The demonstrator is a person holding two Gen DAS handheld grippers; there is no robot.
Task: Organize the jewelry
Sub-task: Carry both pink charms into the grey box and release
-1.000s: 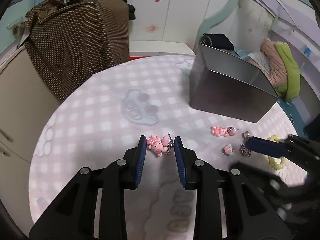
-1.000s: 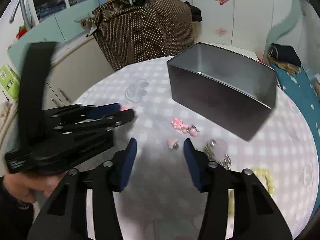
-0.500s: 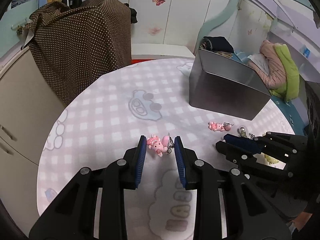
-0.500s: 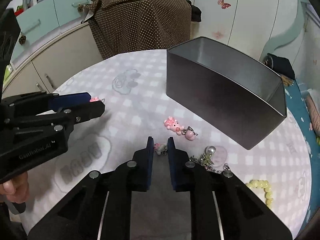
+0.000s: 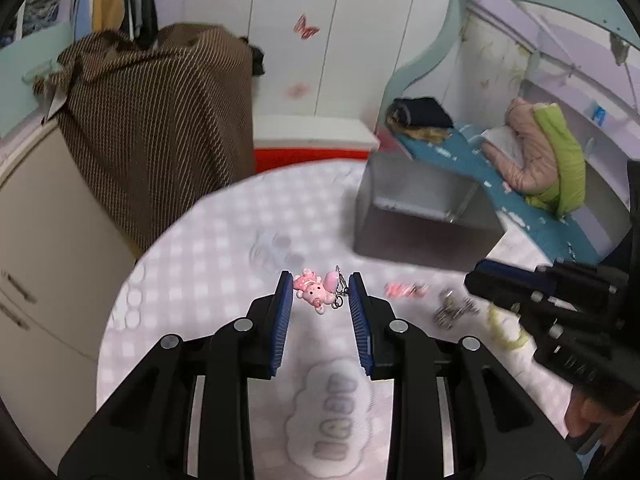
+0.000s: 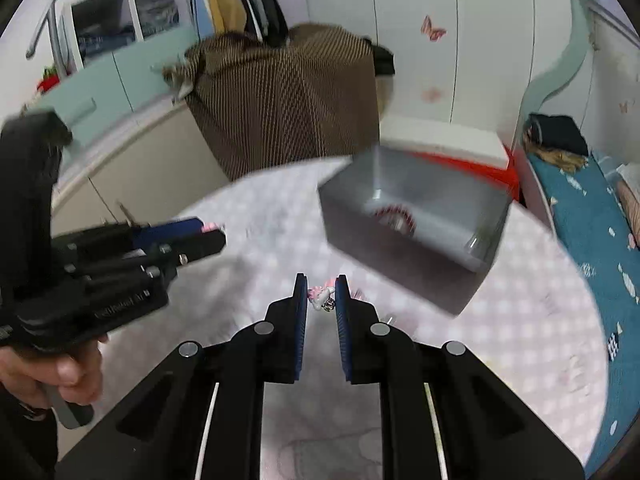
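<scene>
Two tools I run: left tool (image 5: 319,294) clamps a pink charm (image 5: 314,290); right tool (image 6: 321,295) pinches a small charm (image 6: 320,295), tin (image 6: 416,232) ahead.

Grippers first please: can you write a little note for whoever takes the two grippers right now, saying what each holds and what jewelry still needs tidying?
Left gripper: jaws shut on a pink bear charm with metal clasp.
Right gripper: jaws shut on a small pink-and-white charm.
Grey rectangular metal tin stands on the pink checked tablecloth; something round lies inside it, too blurred to name.
Left on the cloth: another pink charm, a silver chain piece, a yellow-green bead bracelet.
Likely next: drop both charms into the tin, then fetch the rest.
</scene>
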